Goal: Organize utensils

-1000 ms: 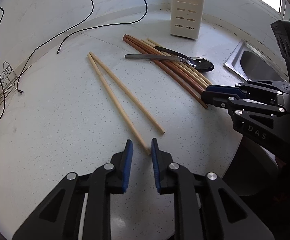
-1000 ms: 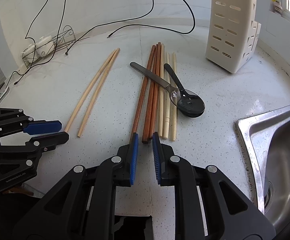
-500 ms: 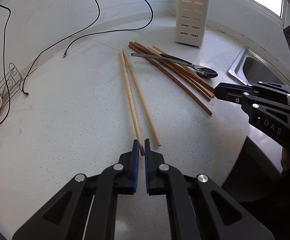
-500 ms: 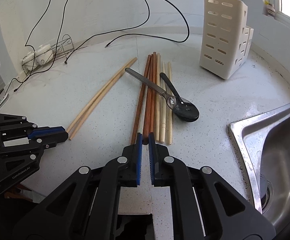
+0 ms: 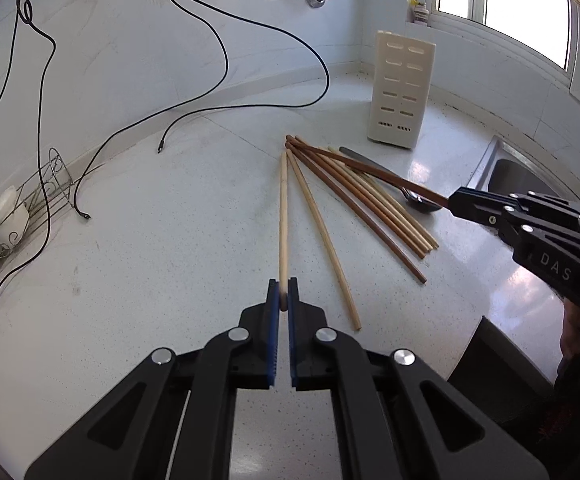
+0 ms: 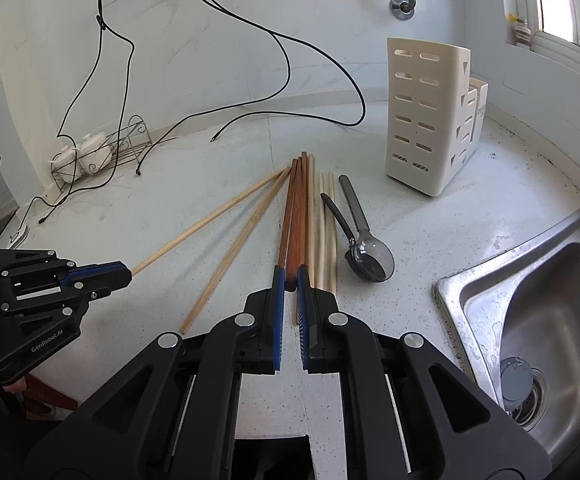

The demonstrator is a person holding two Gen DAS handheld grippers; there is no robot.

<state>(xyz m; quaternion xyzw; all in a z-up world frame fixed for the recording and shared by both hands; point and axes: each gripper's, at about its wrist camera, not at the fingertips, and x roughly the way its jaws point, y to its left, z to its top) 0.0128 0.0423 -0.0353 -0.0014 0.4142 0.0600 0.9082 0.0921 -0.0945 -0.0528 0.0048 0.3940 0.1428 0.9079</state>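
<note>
Both tongs pinch chopstick ends: the left tongs [image 5: 283,300] a pale wooden chopstick [image 5: 283,216], the right tongs [image 6: 290,280] a reddish-brown wooden chopstick [image 6: 291,216]; next, carry both to the slotted cream plastic holder [image 6: 421,120] at one o'clock.

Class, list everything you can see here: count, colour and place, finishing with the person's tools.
loose pale chopsticks: two, pale wood, left of pile; one gripped
piled chopsticks: several, brown and pale, centre
spoons: two, dark and steel, right of pile
holder: one, cream, behind
sink: one, steel, right
cables: several, black, rear
cup rack: one, wire, far left
left tool: one, black, shut on pale chopstick
right tool: one, black, shut on brown chopstick
</note>
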